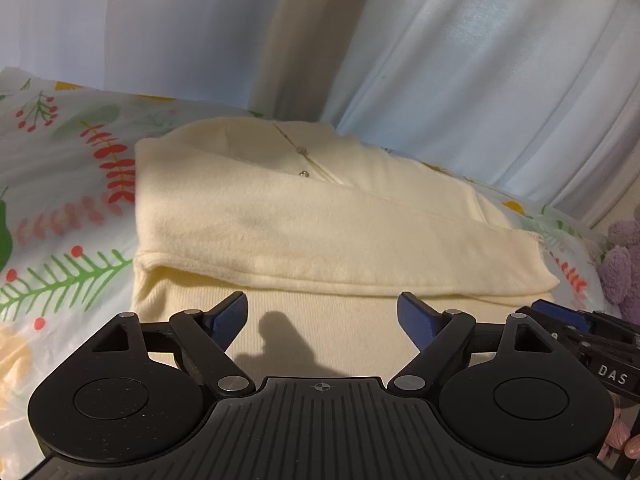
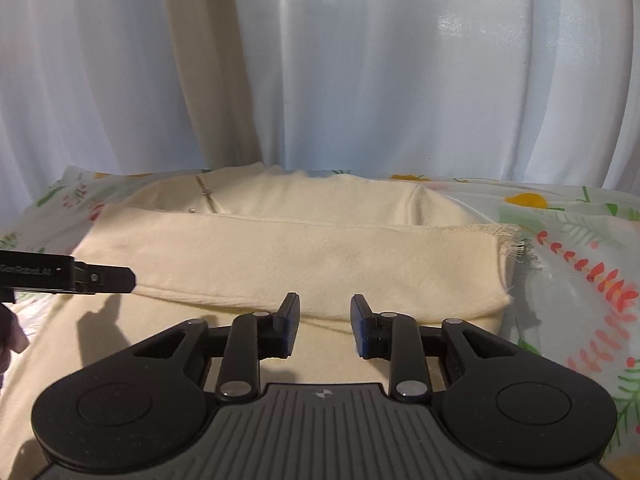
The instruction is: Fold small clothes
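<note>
Honestly, nearly done: cream sweater (image 1: pixel 304 224) lies folded at 12 o'clock on the floral sheet (image 1: pixel 60 184). Left gripper (image 1: pixel 322 316) and right gripper (image 2: pixel 325 322) both released, empty. Maybe one fold left.

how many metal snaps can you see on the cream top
2 snaps: one low on the cream top's neckline, one just above it along the placket. More may be hidden under the fold.

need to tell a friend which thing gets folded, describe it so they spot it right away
Find the floral sheet in front of the white curtain. In its middle lies the sweater, partly folded. It is the only plain cream piece, with small metal snaps near the neck, unlike the purple plush at the edge.
</note>
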`<state>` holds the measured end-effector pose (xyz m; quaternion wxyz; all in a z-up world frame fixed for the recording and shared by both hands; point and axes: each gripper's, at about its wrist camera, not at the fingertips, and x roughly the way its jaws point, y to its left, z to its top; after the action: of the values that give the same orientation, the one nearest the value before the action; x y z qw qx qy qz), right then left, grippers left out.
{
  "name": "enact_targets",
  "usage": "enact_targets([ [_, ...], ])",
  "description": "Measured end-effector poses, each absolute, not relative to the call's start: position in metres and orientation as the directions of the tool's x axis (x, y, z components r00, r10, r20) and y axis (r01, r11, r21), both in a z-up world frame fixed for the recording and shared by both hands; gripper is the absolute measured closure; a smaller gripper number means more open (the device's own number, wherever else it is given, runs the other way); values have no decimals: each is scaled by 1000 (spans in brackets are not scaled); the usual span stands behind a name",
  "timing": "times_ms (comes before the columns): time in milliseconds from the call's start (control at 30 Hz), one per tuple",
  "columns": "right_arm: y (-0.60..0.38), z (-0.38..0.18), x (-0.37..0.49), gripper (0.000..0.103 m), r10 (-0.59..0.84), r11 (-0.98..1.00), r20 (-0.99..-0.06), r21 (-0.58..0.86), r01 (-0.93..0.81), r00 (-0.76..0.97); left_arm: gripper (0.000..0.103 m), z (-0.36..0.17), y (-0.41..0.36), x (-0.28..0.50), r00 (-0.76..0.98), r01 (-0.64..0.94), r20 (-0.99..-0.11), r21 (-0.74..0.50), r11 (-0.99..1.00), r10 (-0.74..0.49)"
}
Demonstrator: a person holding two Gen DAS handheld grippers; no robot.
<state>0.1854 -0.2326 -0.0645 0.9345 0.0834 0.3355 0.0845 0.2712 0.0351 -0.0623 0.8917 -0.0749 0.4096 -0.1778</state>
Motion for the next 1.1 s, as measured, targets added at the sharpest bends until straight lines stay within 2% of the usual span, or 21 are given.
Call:
enact_targets([
  [33, -231, -64, 172, 54, 301, 948, -625, 278, -155, 721, 16, -60, 38, 262, 598, 266, -706, -273, 924, -380],
  [67, -227, -65, 158, 50, 365, 926, -645, 326, -190, 672, 16, -57, 42, 248, 592, 278, -708, -270, 922, -385],
  [133, -220, -70, 128, 49, 419, 905, -693, 368, -212, 587, 14, -54, 53, 222, 578, 274, -722, -267, 924, -380],
  [267, -219, -78, 63, 49, 353, 935, -783, 315, -164, 511, 14, -59, 77, 173, 535, 217, -777, -252, 943, -331],
  [400, -248, -77, 5, 49, 320, 933, -811, 360, -15, 490, 14, -64, 108, 135, 495, 94, -824, -266, 959, -277],
  [567, -283, -82, -31, 50, 324, 889, -794, 442, 123, 514, 16, -65, 135, 109, 468, 21, -835, -318, 948, -290],
  [633, -297, -85, -34, 59, 350, 855, -777, 493, 160, 523, 22, -66, 144, 104, 447, 1, -839, -346, 938, -310],
  [800, -310, -86, -29, 61, 345, 852, -769, 498, 165, 538, 30, -66, 158, 94, 405, -25, -829, -431, 902, -385],
  [967, -314, -87, -28, 62, 372, 841, -760, 519, 153, 533, 37, -72, 164, 91, 366, -40, -837, -452, 891, -407],
  [1067, -317, -89, -31, 65, 397, 820, -746, 550, 160, 534, 41, -73, 166, 88, 346, -43, -831, -479, 877, -436],
  [1100, -318, -90, -32, 70, 406, 811, -742, 561, 163, 534, 44, -74, 166, 86, 340, -41, -829, -484, 874, -443],
])
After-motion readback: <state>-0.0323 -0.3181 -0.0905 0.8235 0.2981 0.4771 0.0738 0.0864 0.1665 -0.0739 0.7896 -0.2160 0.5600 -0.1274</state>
